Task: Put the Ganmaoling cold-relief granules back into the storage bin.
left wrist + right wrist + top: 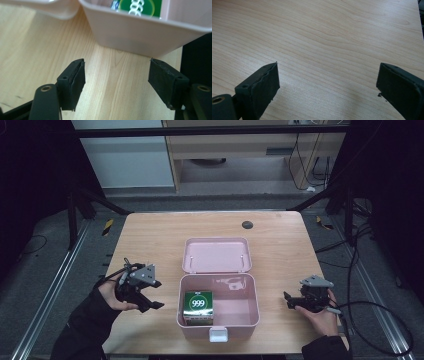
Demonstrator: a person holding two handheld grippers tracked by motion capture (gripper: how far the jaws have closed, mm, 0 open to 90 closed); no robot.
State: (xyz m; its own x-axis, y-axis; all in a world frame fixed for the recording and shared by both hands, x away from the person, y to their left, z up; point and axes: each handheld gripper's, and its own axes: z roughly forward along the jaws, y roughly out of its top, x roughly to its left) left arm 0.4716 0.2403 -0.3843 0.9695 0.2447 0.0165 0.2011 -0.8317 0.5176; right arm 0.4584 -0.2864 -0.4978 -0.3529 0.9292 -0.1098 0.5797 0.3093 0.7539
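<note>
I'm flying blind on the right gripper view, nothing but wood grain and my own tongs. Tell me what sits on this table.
Observer: A pink box stands mid-table with its lid swung open and lying flat behind it.
Operator: Report what's inside.
Observer: A green carton marked 999 stands in the box's left part; the right part looks bare.
Operator: Give me the left tongs.
Observer: The left gripper is held just left of the box, tongs open, pointing toward its side wall.
Operator: Say where mine are relative to the box.
Observer: The right gripper is to the right of the box, apart from it, tongs open.
</note>
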